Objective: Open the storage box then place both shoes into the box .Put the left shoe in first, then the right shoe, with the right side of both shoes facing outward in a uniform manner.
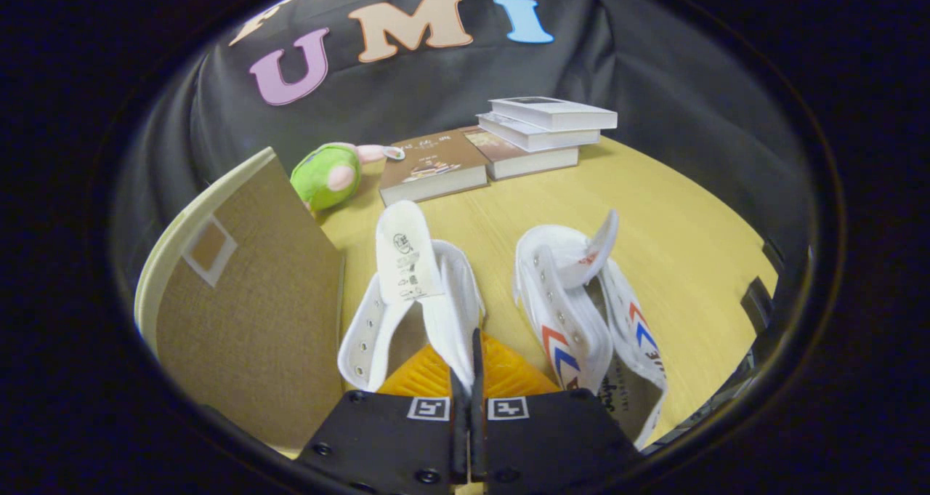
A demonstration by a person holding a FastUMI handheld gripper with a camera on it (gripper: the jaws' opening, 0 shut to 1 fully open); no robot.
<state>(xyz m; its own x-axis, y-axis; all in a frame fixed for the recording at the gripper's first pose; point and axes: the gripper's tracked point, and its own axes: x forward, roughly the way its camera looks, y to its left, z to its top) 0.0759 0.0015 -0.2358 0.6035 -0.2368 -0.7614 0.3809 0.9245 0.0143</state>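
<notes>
Two shoes not yet boxed: left shoe [407, 299] pinched by its collar wall in the nearly closed gripper [468, 379] beside the opened storage box [247, 313], right shoe [588, 313] waiting mid-table [690, 211], both placements apparently remaining.

A pale wooden table [676, 211] fills the booth, with black cloth [654, 66] draped as a wall close behind its far edge. A stack of books [541, 128] sits near that edge, a green plush toy [327, 175] beside it.
</notes>
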